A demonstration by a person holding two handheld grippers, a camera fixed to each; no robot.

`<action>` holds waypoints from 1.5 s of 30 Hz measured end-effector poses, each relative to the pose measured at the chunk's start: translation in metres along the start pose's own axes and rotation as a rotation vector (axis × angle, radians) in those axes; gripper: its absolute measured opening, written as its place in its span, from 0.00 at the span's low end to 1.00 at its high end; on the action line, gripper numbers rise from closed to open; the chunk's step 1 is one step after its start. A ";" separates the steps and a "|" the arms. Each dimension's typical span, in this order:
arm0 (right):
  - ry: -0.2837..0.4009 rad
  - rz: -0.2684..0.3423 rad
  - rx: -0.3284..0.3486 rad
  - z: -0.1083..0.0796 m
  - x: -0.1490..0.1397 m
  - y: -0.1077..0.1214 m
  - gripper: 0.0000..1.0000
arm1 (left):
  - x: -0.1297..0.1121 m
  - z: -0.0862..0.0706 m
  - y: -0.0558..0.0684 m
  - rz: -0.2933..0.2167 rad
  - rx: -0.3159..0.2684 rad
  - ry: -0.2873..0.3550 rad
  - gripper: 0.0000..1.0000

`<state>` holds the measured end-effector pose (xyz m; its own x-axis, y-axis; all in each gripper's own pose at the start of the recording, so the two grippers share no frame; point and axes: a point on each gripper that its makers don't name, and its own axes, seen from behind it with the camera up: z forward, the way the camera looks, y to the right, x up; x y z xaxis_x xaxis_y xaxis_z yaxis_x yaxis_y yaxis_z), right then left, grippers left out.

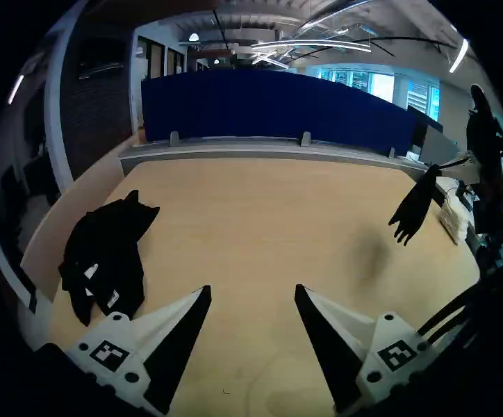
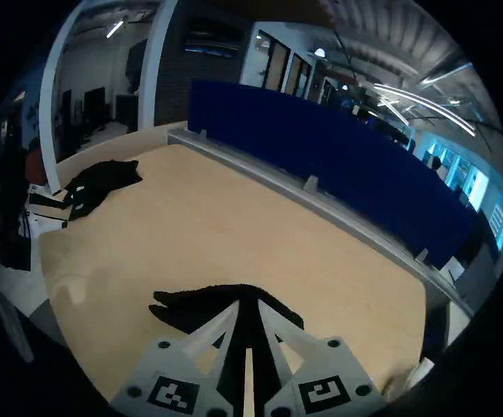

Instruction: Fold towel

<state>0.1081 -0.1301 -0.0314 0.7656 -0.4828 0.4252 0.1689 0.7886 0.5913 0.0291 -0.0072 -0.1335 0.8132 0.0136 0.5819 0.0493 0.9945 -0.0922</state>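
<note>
looks like the right gripper (image 2: 248,306) is pinched onto the black towel (image 1: 411,208), which dangles lengthwise near the desk's (image 1: 251,208) right edge, up and right of the wide-open left gripper (image 1: 251,288)

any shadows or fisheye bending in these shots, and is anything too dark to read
Left gripper view: the hanging towel casts a soft, blurry shadow on the table, and the blue divider bows from the fisheye. Right gripper view: the right gripper is shut on that towel, which is so black its folds vanish.
</note>
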 end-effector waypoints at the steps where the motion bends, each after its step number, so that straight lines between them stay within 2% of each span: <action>1: 0.001 0.005 0.000 -0.002 -0.003 0.008 0.03 | 0.001 0.001 0.001 -0.002 0.005 0.001 0.89; 15: -0.028 0.045 -0.047 -0.032 -0.056 0.140 0.03 | 0.002 0.011 0.029 0.000 0.065 0.002 0.89; 24: -0.073 0.054 -0.079 -0.039 -0.092 0.206 0.03 | -0.003 0.009 0.040 0.002 0.091 -0.016 0.89; 32: -0.116 0.056 -0.088 -0.036 -0.114 0.242 0.03 | -0.005 0.006 0.046 0.009 0.104 -0.027 0.89; 45: -0.129 0.057 -0.099 -0.025 -0.119 0.262 0.03 | -0.003 0.005 0.055 0.008 0.108 -0.028 0.89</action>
<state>0.0762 0.1433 0.0559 0.6903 -0.4765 0.5445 0.1929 0.8465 0.4962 0.0267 0.0483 -0.1366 0.7966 0.0235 0.6040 -0.0218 0.9997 -0.0101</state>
